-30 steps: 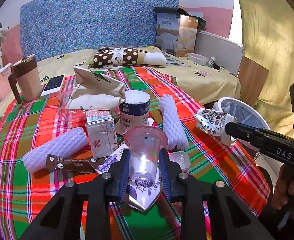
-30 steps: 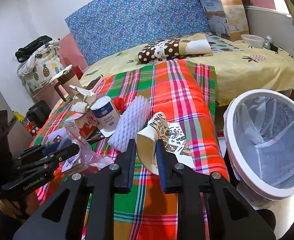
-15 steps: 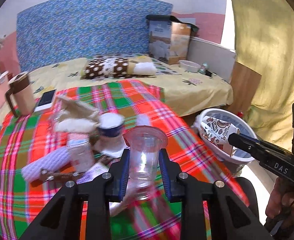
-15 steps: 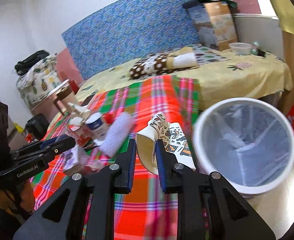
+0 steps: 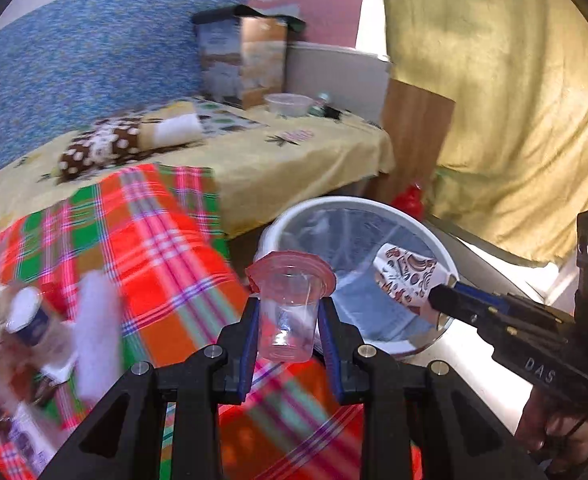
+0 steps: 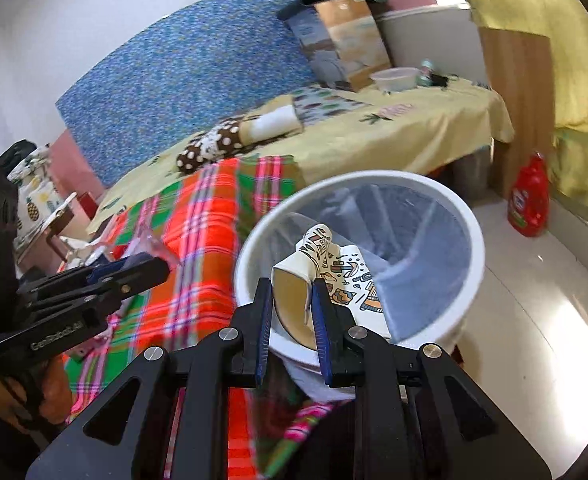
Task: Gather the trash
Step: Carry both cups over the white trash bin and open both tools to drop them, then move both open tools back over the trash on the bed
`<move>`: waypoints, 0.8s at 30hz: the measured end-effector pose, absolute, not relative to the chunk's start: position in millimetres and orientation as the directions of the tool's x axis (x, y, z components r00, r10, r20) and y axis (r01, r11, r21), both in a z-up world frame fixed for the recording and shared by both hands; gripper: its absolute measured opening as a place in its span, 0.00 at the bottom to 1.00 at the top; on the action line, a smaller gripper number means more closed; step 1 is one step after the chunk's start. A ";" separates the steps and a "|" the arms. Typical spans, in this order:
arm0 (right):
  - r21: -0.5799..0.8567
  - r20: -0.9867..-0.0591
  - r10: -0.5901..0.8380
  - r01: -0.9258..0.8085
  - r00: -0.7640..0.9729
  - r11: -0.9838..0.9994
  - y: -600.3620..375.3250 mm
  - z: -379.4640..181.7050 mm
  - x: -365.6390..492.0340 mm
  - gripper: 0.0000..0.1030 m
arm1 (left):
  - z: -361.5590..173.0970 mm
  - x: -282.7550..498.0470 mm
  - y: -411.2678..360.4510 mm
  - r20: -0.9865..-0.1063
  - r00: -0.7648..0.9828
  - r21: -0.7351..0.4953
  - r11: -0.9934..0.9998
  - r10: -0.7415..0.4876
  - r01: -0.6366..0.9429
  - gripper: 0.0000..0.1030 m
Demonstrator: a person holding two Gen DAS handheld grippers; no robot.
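Right wrist view: right gripper (image 6: 292,308) pinches the crushed paper cup (image 6: 318,276) over the bin (image 6: 446,200); release there. Left gripper (image 5: 287,322), clamping the clear plastic cup (image 5: 288,312), should reach farther right first.

Both views were taken from the wrists, angled downward along the fingers. The left view was aimed over the plaid-covered table's (image 5: 166,248) right edge; the right view was set close above the white bin (image 6: 470,240). Bin, table and bed (image 6: 414,128) were shared.
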State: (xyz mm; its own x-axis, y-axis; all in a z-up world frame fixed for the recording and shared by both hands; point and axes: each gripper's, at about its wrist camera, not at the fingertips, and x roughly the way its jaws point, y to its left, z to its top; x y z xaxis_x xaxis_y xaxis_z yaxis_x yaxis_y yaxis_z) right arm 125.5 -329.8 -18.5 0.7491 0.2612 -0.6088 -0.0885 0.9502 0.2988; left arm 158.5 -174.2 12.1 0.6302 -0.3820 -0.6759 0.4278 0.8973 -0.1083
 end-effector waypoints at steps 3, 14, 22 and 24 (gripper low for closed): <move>0.302 -0.616 0.255 -0.076 0.746 0.950 -337.1 -22.1 127.3 0.22 | 1.9 170.9 -193.1 -0.696 0.595 -0.124 0.884 -0.402 0.452 0.28; 0.307 -0.630 0.239 -0.046 0.739 0.951 -355.3 -29.1 127.1 0.27 | -22.0 194.1 -227.1 -0.722 0.538 -0.146 0.856 -0.435 0.496 0.30; 0.293 -0.624 0.214 -0.028 0.751 0.956 -356.7 -23.9 122.8 0.31 | -16.0 191.7 -217.0 -0.703 0.551 -0.169 0.858 -0.450 0.484 0.41; 0.286 -0.625 0.211 -0.031 0.752 0.958 -354.8 -22.4 121.2 0.32 | -13.9 188.3 -211.9 -0.697 0.557 -0.178 0.860 -0.453 0.478 0.41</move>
State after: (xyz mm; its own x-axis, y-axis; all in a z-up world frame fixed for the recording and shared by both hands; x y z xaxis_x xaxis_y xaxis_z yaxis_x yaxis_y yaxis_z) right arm 121.2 -354.8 -22.4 0.7519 0.2110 -0.6246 -0.0313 0.9577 0.2859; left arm 188.3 -211.9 -13.9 0.5565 -0.4528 -0.6966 0.4775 0.8604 -0.1778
